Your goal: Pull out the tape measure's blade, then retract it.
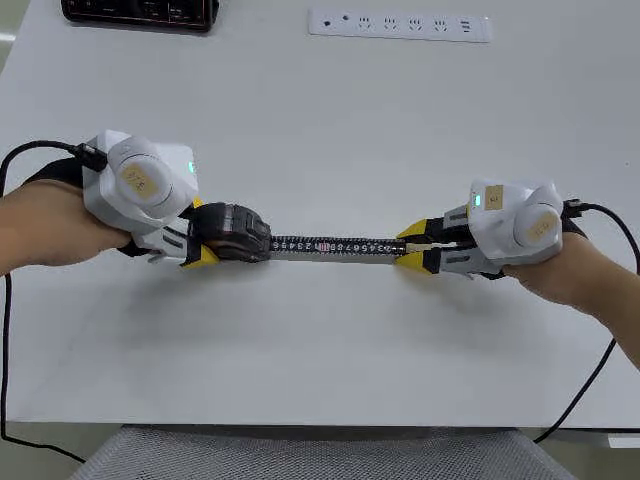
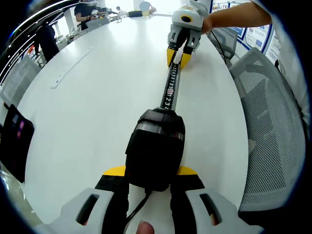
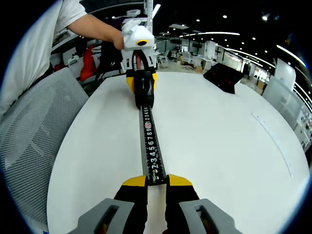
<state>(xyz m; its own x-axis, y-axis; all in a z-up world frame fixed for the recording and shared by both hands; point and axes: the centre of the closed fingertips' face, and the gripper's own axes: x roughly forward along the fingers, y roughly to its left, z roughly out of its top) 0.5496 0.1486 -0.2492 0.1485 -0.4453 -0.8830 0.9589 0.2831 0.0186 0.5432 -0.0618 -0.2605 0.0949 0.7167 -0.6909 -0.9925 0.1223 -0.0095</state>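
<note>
Two grips are set midway across the tabletop (image 1: 320,130), nearer its front edge: left gripper (image 1: 201,233) clenched on the tape measure (image 1: 235,232), right gripper (image 1: 412,245) pinching the extended blade's (image 1: 330,246) tip, so the pull should run straight and level, lest it kink.

Power strip (image 1: 400,24), chair (image 1: 320,455) (grey mesh)

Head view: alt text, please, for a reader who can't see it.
The left gripper clamps a black tape measure case while the right gripper pinches the end of its blade, drawn out between them over a white table.
</note>
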